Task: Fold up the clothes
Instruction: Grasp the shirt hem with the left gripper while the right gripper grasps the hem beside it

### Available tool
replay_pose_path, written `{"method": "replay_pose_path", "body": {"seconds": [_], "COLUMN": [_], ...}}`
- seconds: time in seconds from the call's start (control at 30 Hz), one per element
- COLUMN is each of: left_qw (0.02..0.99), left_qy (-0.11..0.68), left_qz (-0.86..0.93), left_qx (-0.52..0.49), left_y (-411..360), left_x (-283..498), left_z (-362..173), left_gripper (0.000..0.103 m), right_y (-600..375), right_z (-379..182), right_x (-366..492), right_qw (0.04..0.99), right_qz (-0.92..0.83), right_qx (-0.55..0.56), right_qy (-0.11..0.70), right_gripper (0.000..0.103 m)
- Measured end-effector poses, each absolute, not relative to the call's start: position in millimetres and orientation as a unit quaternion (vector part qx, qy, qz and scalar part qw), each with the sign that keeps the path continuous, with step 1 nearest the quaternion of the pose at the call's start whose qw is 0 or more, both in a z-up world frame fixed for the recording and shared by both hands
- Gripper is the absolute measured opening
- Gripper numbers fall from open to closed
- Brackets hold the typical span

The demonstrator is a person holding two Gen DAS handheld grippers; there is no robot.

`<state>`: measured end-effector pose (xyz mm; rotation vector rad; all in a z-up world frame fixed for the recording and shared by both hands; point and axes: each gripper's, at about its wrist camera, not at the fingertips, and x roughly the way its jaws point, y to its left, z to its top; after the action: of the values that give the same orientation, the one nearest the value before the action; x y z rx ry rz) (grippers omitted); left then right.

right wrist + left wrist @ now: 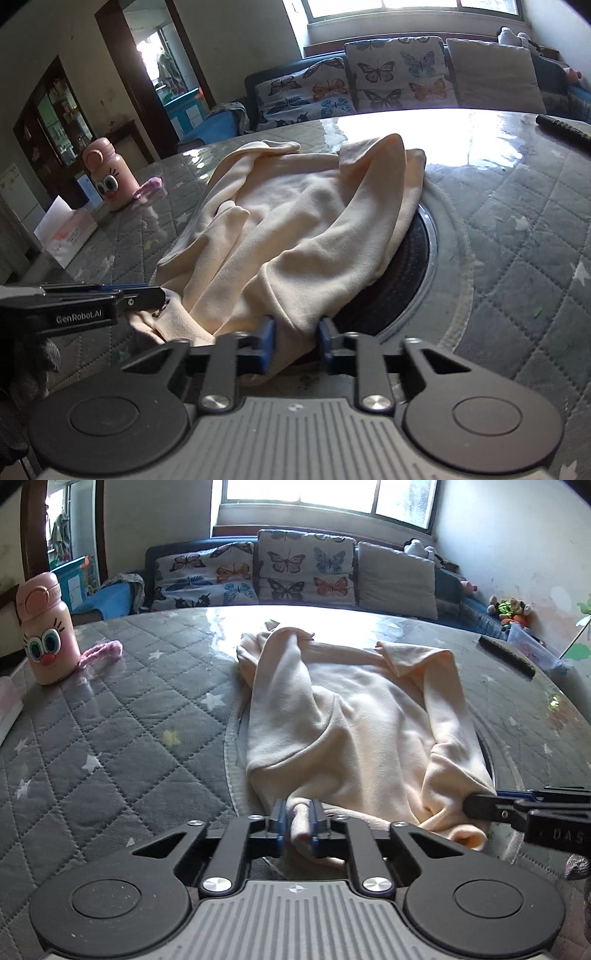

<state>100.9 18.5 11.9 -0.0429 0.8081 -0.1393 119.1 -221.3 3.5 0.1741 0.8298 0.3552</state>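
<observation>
A cream long-sleeved garment (pixel 354 716) lies rumpled on the quilted grey table, both sleeves folded in over the body; it also shows in the right wrist view (pixel 295 221). My left gripper (pixel 298 819) is shut on a bunched bit of the garment's near edge. My right gripper (pixel 295 332) is shut on a thicker fold of the near edge, its blue pads (pixel 266 341) a little apart around the cloth. Each gripper shows in the other's view: the right one (pixel 476 805) pinching the garment's near right corner, the left one (pixel 159 295) at its near left corner.
A pink cartoon bottle (pixel 46 631) with a pink strap (pixel 101 651) stands at the table's far left, a tissue box (pixel 68 232) near it. A black remote (pixel 506 656) lies far right. A round dark inset (pixel 402 273) sits under the garment. A sofa with butterfly cushions (pixel 303 568) is behind the table.
</observation>
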Motion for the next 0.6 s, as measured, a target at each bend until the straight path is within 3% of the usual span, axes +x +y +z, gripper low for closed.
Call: {"method": "replay_pose_path", "body": {"seconds": [0.2,0.6], "left_qw": [0.924,0.907], "left_qy": [0.372,0.384], "left_qz": [-0.084,-0.171], "left_qx": [-0.018,0.009], "left_y": [18.7,14.4], "left_x": [77.5,-17.8], "left_z": [27.9,42.0], "left_gripper": [0.007,0.006], "right_y": [-226.3,-238.2], "right_z": [17.1,38.2], "right_x": [107.7,29.1], "right_qw": [0.905,0.885], "right_qz": [0.174,0.255], "right_qx": [0.088,0.053], "right_qy": [0.379,0.385], "right_gripper": [0.008,0.008]}}
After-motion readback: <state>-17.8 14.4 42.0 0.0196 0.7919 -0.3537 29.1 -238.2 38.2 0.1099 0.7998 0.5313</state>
